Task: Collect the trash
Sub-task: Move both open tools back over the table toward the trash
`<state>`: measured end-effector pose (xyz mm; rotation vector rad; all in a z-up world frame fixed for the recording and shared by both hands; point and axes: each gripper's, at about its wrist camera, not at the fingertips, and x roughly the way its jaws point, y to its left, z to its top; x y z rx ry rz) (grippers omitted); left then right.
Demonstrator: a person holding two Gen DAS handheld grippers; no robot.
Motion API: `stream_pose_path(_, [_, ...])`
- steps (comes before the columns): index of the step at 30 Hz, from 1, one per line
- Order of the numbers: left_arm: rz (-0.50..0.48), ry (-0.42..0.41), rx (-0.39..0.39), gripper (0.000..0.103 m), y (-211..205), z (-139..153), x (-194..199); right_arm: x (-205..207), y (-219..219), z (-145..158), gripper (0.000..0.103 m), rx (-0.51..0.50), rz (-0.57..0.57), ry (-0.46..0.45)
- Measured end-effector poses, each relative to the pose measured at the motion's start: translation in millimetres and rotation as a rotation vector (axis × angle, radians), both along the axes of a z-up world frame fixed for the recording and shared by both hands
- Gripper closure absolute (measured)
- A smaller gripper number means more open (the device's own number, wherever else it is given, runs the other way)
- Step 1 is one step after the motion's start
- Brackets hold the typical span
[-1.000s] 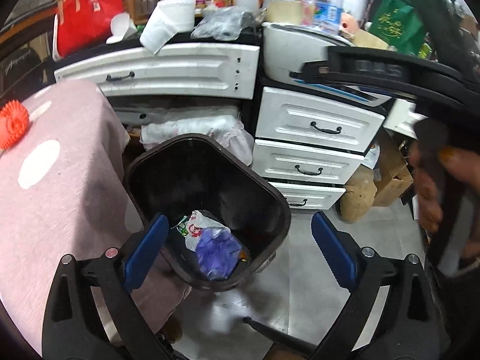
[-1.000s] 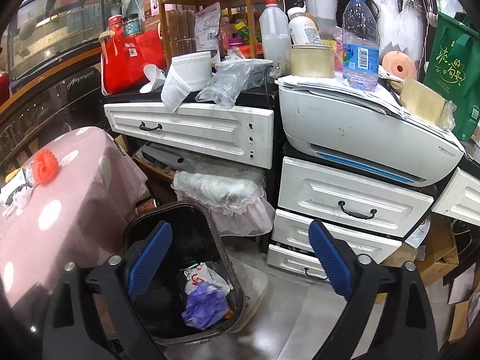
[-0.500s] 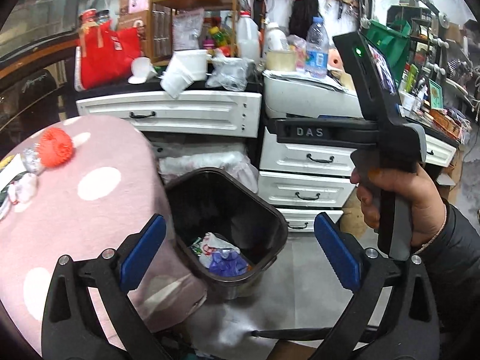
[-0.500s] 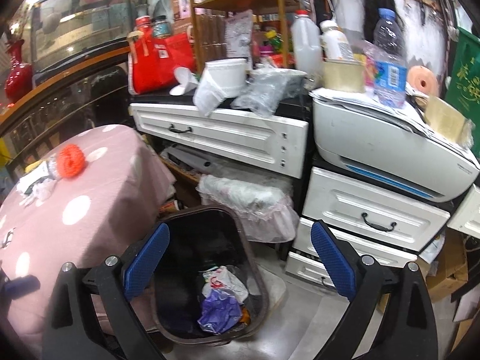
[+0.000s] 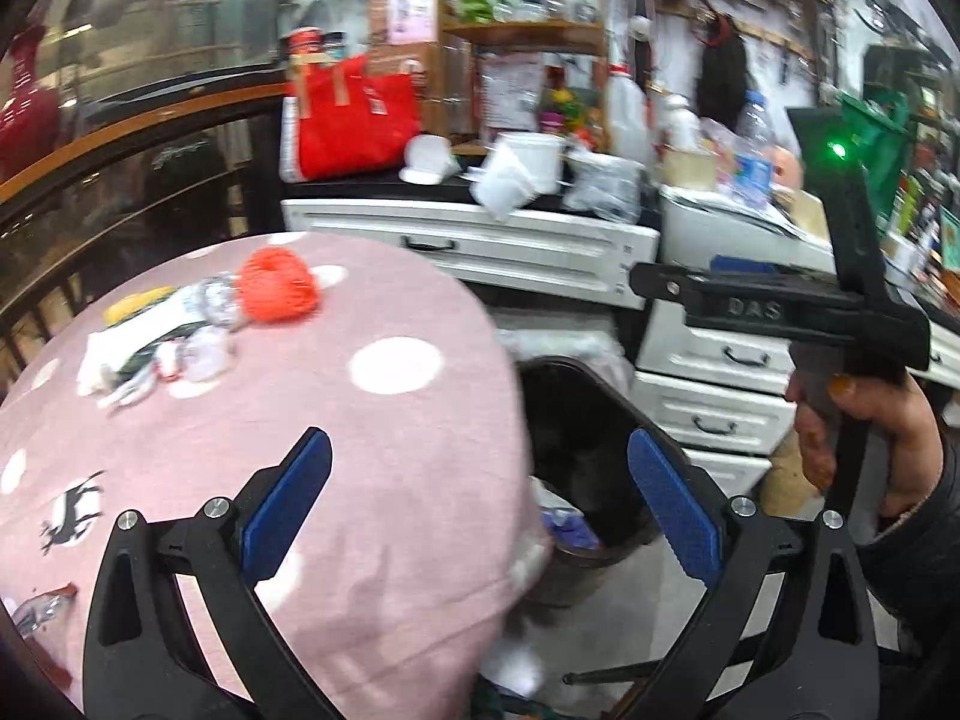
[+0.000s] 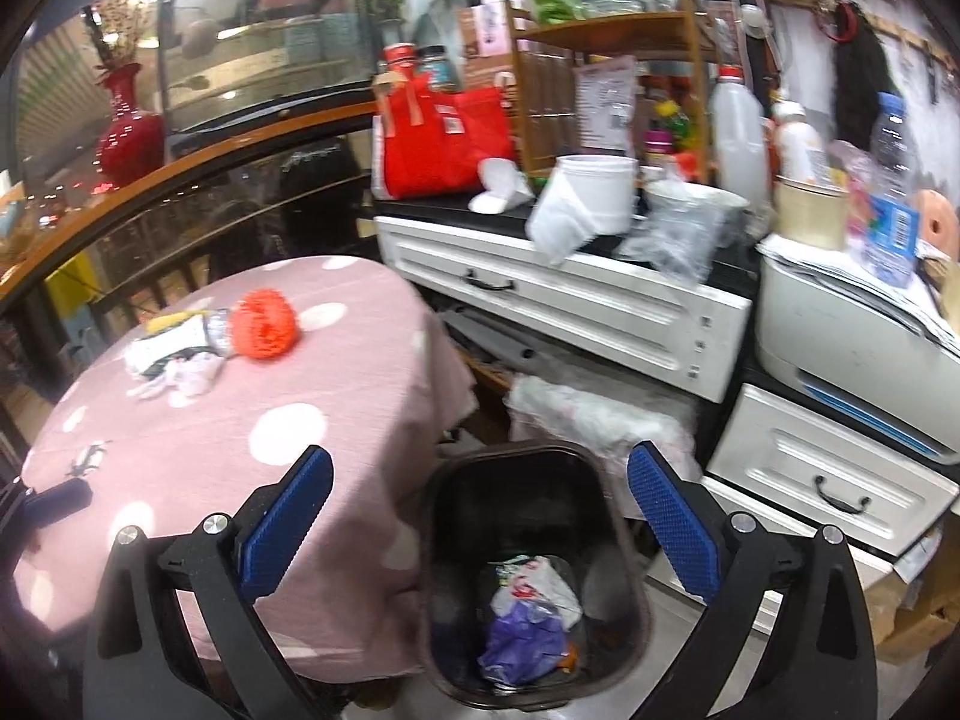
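Both my grippers gape wide, nothing between the blue pads: left gripper (image 5: 480,507), right gripper (image 6: 480,516). Bottom centre of the right view: dark bin (image 6: 624,546) on the floor, holding a purple wad (image 6: 522,642) and a white bag, red print unreadable. Left of it, mid-frame, the pink dotted tablecloth (image 6: 288,420) carries crumpled wrappers (image 6: 174,354) beside an orange ball (image 6: 264,324). In the left view, right of centre, my other tool reads "DAS" (image 5: 747,307). Tablecloth hides most of the bin there. Far bottle labels blurred.

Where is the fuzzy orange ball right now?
The orange ball sits on the pink table, far side, touching the pile of wrappers on its left in both views.
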<state>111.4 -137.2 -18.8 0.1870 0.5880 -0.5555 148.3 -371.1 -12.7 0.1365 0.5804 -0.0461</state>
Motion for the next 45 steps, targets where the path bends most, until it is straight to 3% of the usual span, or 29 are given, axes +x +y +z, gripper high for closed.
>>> stream_pose_path(14, [0.301,0.002,0.009,0.006,101,-4,37,46,94,6,0.006,0.014,0.255,0.013])
stream_pose_path(23, [0.419,0.062,-0.012,0.006,149,-10,73,86,142,4,0.006,0.007,0.364,0.051])
stream_pose_path(33, [0.456,0.143,-0.049,0.006,164,-9,106,151,168,-3,0.006,-0.016,0.421,0.131])
stream_pose_path(37, [0.454,0.122,-0.017,0.006,165,-5,108,172,175,-2,0.006,-0.02,0.426,0.126])
stream_pose_path(45, [0.489,0.177,-0.082,0.006,179,-14,122,197,210,4,0.006,-0.04,0.519,0.113])
